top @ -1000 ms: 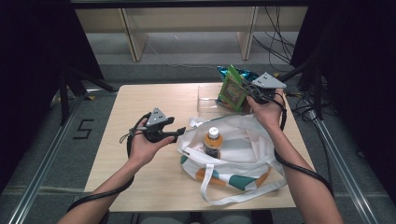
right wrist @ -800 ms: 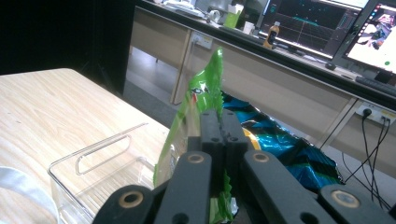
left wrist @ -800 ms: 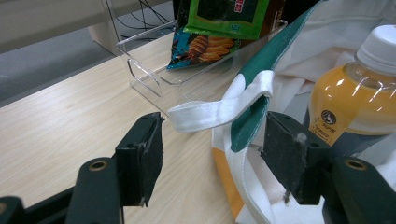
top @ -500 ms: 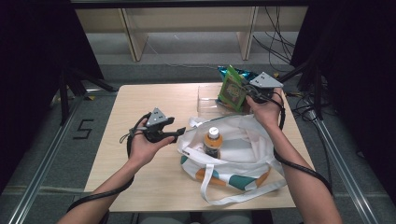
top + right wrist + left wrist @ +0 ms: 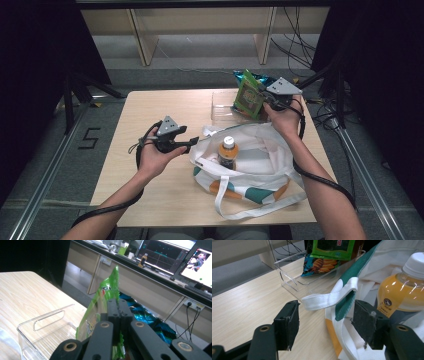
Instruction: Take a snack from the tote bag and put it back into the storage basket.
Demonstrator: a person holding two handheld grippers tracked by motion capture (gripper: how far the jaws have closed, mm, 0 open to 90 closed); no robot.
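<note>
My right gripper (image 5: 262,94) is shut on the edge of a green snack bag (image 5: 248,98) and holds it upright over the clear tray (image 5: 220,111) at the table's far side. In the right gripper view the jaws (image 5: 116,307) pinch the green bag (image 5: 100,307). My left gripper (image 5: 193,143) stands open at the left rim of a white tote bag (image 5: 262,167) with green and orange patches. In the left gripper view the tote's strap (image 5: 329,298) lies just past the open jaws. An orange drink bottle (image 5: 227,151) stands inside the tote.
A blue snack bag (image 5: 251,77) lies in the clear tray behind the green one. The tote's long straps (image 5: 235,207) trail toward the table's near edge. Bare wood (image 5: 150,107) shows on the left half of the table. Shelves and cables lie beyond it.
</note>
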